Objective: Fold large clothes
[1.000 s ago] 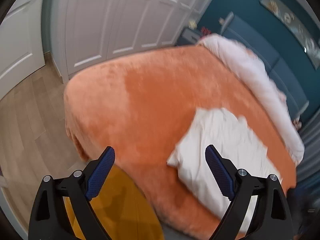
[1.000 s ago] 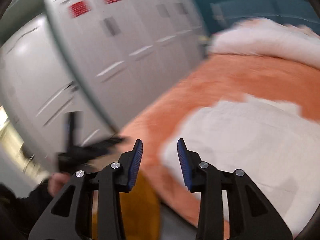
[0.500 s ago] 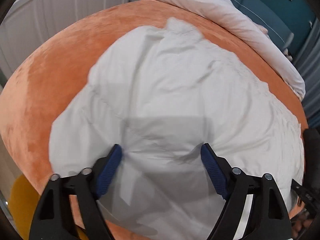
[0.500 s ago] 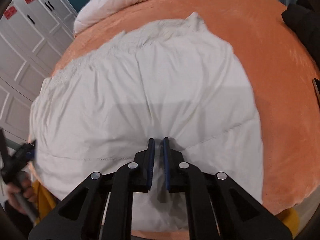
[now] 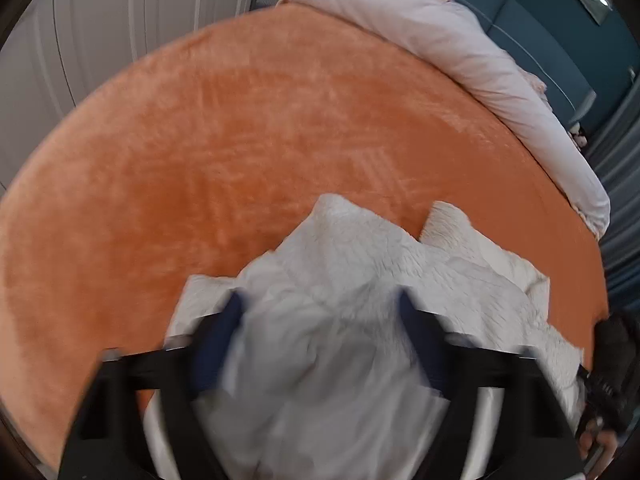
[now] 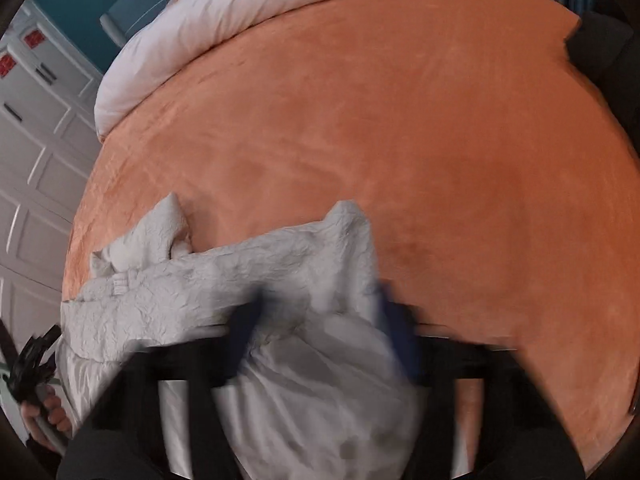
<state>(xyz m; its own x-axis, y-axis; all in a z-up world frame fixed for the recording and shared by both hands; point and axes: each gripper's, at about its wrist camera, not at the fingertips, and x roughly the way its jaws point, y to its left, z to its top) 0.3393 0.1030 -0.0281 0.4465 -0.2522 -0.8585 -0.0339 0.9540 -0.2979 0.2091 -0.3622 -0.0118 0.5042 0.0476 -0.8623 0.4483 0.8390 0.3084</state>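
- Your left tongs (image 5: pixel 320 312) are spread wide, both blue pads blurred; the white garment (image 5: pixel 360 300) bulges up between the jaws, and you cannot tell whether either pad touches it.
- Your right tongs (image 6: pixel 316 320) also stand apart and are smeared by motion blur, with a bunched lump of the garment (image 6: pixel 248 280) filling the gap between the jaws; nothing shows them pinching the cloth.
- The garment lies crumpled at the near edge of the bed (image 5: pixel 240 140), gathered into a heap with two peaks pointing toward the duvet (image 5: pixel 460 48).
- The duvet is a long white roll along the bed's far edge, well apart from the garment.
- In the right view the garment's flatter, wrinkled part spreads left of the tongs, toward the wardrobe (image 6: pixel 36 168) beside the bed.
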